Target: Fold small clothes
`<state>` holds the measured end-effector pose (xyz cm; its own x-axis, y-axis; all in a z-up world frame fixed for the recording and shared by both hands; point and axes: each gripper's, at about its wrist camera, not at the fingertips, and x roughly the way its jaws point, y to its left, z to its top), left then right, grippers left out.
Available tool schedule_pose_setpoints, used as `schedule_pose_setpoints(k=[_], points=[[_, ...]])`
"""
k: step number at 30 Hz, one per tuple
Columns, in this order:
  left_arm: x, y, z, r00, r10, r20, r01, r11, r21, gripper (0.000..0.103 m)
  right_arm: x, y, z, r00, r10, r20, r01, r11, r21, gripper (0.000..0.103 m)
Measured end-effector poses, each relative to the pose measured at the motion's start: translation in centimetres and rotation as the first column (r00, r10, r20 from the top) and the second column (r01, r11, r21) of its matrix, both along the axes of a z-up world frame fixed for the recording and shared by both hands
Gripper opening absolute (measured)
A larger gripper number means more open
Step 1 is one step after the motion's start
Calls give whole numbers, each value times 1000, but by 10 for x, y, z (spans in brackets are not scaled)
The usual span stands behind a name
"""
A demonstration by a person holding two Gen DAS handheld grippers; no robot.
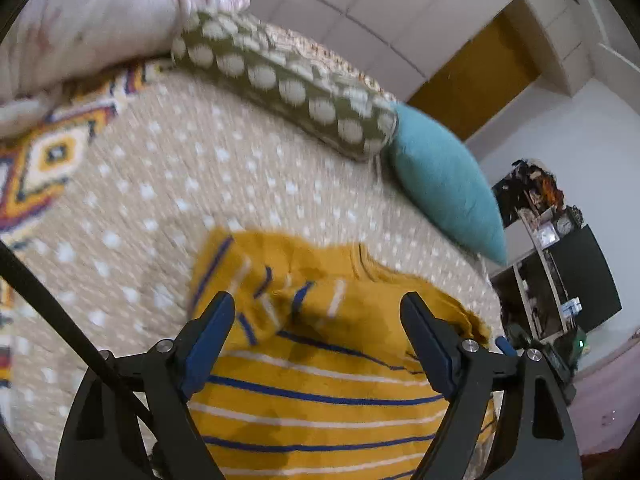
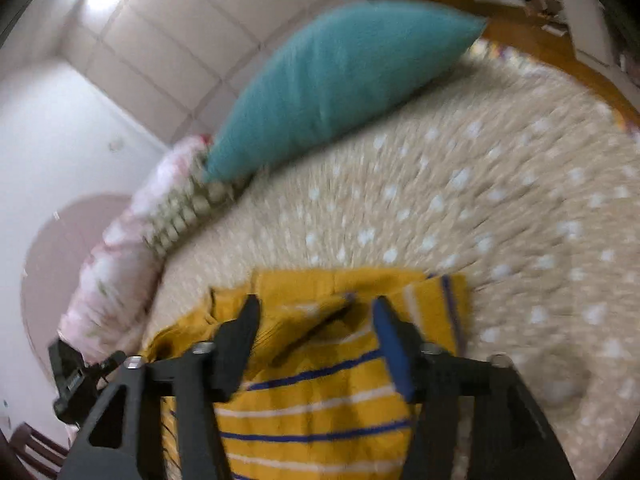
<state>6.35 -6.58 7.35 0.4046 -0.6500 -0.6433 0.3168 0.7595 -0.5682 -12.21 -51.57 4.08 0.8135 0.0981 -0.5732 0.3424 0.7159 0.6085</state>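
A small mustard-yellow sweater (image 1: 320, 364) with blue and white stripes lies on the dotted beige bedspread (image 1: 168, 184), its upper part folded over in loose creases. My left gripper (image 1: 320, 308) hovers over it with its jaws wide apart, and no cloth is pinched between the pads. The same sweater (image 2: 316, 396) fills the bottom of the right wrist view. There my right gripper (image 2: 316, 308) also stands open above the folded top edge, holding nothing. The left gripper (image 2: 76, 376) shows as a dark shape at the lower left of that view.
A green bolster with pale spots (image 1: 288, 84) and a teal cushion (image 1: 444, 176) line the far side of the bed; a pink floral pillow (image 1: 92, 12) lies at the left. Dark shelves (image 1: 560, 264) stand beyond the bed's right edge.
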Motion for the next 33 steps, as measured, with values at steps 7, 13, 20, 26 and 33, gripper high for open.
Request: schedule_pose_setpoints(k=[7,13,20,26,33], points=[[-2,-14,-10,1000,-10,11,9,993,114,84,12,56,20,974,215,-68,-224,958,-178,49],[18,-35,-57,997,43,-63,-23,959,283,84,80,77,-11,954,151,-258,-237,907,-347,49],[56,4,-69,964,244,-109,-218,953,209,84,93,24,-35,978,-32,-208,-27,961,-277,48],[37,22,-53,977,180,-112,-170,981,90,84,59,39,-3,990,47,-136,-78,970,-230,57],[1,-12,-54,997,-5,-73,19,981,193,84,67,120,13,940,306,-149,-336,900,-278,57]])
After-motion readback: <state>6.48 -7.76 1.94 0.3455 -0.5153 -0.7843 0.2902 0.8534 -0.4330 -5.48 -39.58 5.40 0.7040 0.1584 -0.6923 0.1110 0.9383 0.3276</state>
